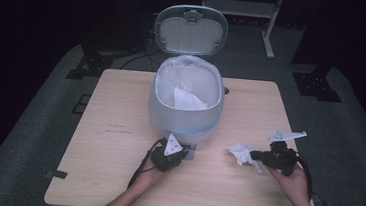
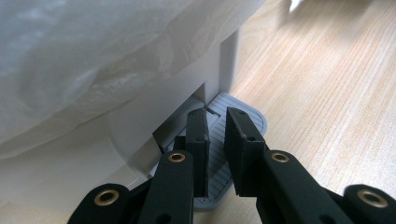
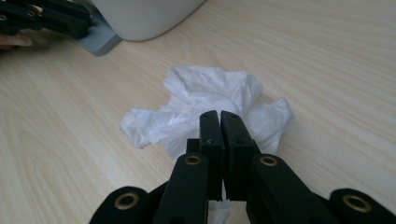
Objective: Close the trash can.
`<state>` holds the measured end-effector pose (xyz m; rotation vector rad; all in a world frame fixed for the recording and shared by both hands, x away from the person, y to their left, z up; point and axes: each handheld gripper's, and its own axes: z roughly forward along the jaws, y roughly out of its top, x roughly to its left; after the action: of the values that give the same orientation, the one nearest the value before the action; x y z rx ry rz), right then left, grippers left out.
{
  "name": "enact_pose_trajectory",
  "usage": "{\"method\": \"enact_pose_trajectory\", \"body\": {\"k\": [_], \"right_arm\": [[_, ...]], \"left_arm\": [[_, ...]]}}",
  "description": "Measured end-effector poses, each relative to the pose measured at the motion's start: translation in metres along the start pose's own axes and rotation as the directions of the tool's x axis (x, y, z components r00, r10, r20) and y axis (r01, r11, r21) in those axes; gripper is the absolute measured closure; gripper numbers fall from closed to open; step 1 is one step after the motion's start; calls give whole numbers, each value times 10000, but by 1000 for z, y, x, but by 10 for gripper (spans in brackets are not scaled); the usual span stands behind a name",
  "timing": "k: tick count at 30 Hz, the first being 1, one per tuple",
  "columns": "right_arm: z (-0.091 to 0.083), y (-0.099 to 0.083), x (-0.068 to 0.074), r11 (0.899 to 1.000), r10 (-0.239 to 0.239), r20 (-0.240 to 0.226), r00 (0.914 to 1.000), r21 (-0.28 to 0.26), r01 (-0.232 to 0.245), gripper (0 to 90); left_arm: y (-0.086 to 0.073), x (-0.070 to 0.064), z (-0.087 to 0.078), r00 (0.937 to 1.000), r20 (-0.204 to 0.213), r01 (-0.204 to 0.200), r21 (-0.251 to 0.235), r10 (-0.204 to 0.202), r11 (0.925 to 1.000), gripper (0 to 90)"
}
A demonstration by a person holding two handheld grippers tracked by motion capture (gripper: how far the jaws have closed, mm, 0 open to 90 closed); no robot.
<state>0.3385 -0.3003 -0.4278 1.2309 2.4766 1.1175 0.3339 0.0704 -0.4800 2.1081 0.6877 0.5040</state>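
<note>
Overhead light brightens the wooden table (image 1: 120, 107) while the surrounding room falls into near-black, the high view is soft and grainy, and both gripper views blur their near black jaws.

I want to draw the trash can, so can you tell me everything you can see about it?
The trash can is a pale grey, rounded oval bin that looks like plastic, standing upright toward the far middle of the wooden table. Its lid is tipped up and open at the back. A thin white bag lines the inside and folds over the rim, and white paper lies inside. At its front base sticks out a ribbed grey pedal; the left gripper rests on it, jaws slightly apart.
</note>
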Motion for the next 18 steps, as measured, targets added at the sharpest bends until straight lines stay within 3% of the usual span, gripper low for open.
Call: {"method": "enact_pose_trajectory", "body": {"k": [18], "right_arm": [[-38,30,13,9978,-396,-102,9992,-527,390,877]], "left_arm": [[0,0,0,10000,0,45,-58,-45,10000,795]]}}
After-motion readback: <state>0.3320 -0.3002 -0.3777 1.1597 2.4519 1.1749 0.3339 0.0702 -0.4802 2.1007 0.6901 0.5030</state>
